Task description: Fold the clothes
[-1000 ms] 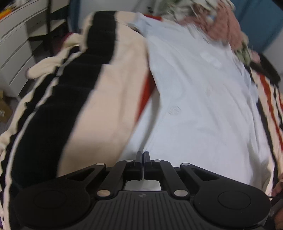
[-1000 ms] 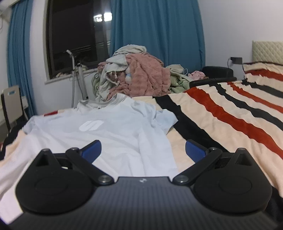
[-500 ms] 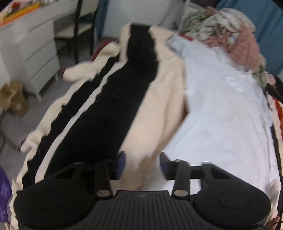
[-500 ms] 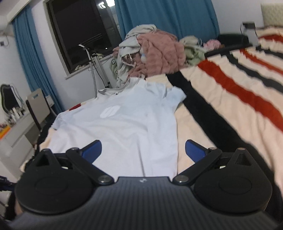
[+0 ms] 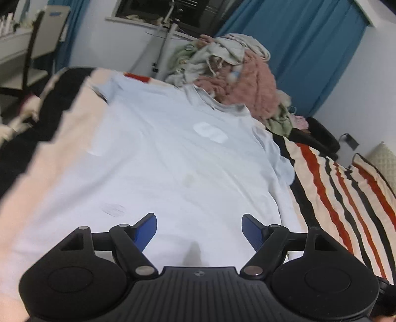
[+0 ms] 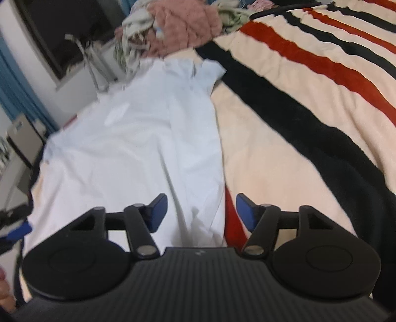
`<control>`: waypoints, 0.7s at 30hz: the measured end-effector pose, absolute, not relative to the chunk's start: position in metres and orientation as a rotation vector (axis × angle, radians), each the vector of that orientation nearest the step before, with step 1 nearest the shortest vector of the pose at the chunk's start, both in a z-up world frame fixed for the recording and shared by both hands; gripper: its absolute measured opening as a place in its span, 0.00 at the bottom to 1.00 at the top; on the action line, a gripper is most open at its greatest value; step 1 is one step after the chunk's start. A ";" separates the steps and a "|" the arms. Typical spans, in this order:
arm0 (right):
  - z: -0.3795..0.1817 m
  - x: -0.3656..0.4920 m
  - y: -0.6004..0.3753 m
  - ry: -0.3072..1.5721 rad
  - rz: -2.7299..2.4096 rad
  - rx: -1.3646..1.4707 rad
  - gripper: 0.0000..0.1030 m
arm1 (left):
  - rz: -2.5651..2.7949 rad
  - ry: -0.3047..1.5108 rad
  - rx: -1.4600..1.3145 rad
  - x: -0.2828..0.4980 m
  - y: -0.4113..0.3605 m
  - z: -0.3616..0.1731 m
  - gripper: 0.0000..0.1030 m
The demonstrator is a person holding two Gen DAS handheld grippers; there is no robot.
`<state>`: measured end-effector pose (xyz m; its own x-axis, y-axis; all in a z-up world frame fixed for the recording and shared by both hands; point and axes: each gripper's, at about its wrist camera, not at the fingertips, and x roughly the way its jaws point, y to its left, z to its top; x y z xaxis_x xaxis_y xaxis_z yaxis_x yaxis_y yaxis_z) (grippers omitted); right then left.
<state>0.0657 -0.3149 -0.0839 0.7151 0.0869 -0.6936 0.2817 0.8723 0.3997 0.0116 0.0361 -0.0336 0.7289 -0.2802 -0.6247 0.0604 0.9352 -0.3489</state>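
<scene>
One pale blue T-shirt (image 5: 173,158), lying spread flat and unfolded along the bed's window-side edge on the striped blanket (image 6: 309,104), with left gripper (image 5: 199,229) and right gripper (image 6: 200,210) both hovering released and empty over its hem, folding apparently not yet beginning.

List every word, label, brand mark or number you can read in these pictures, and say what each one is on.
No text reads clearly.
White chest print on the pale blue T-shirt: a logo shape, no letters legible.
Fainter oval marks lower on the shirt: too blurred.
Small emblem on the left gripper body: too small.
Small emblem on the right gripper body: too small.
Blue-and-white label on the chair back: blurred.
</scene>
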 end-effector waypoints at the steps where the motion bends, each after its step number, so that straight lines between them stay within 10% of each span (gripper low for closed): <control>1: -0.087 0.065 -0.313 0.788 -0.127 0.521 0.61 | -0.191 0.732 -0.313 0.012 0.037 -0.038 0.75; 8: -0.108 0.059 -0.297 0.879 -0.223 0.581 0.59 | -0.174 0.738 -0.305 0.010 0.052 -0.054 0.73; 13: -0.109 0.049 -0.303 0.875 -0.305 0.609 0.17 | -0.161 0.742 -0.300 0.008 0.063 -0.066 0.73; 21: -0.094 0.031 -0.319 0.773 -0.489 0.572 0.09 | -0.139 0.747 -0.269 0.003 0.070 -0.073 0.73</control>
